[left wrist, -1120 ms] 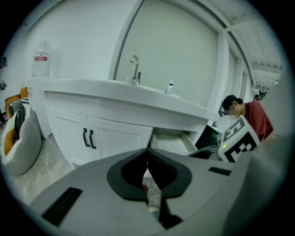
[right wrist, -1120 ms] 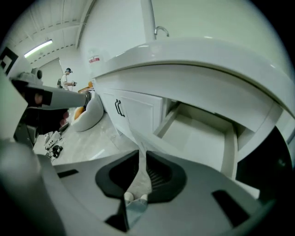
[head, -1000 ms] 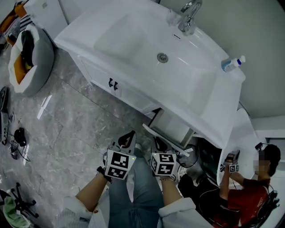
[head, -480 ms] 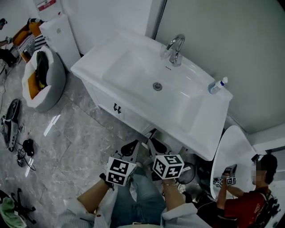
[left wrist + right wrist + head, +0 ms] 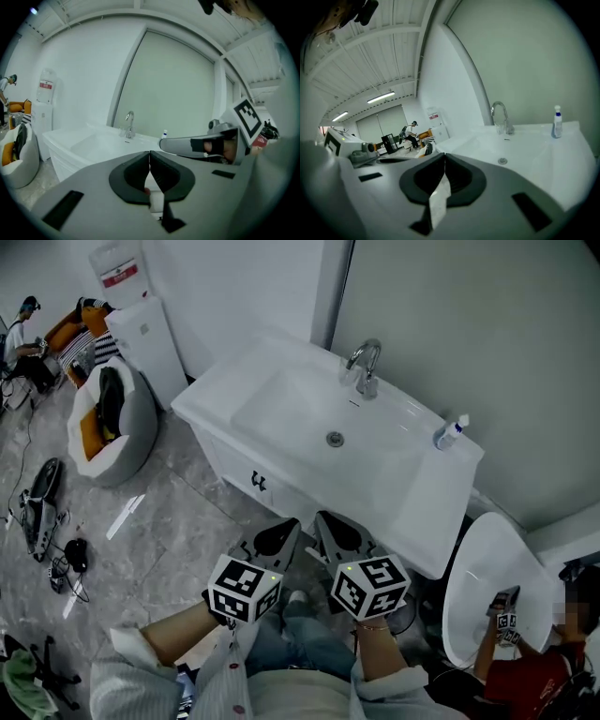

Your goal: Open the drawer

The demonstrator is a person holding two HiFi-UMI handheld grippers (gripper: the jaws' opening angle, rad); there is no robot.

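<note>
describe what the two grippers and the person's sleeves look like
Both look the same build. The left gripper and right gripper have light grey bodies ending in dark, pointed jaws. Each carries a white cube printed with black square markers: the left cube and the right cube. The person wears a pale, finely striped shirt with long sleeves.

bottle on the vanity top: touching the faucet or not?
Apart. Head view: the bottle stands near the counter's right end, the faucet behind the basin, bare white counter between them. The right gripper view shows the same gap.
</note>
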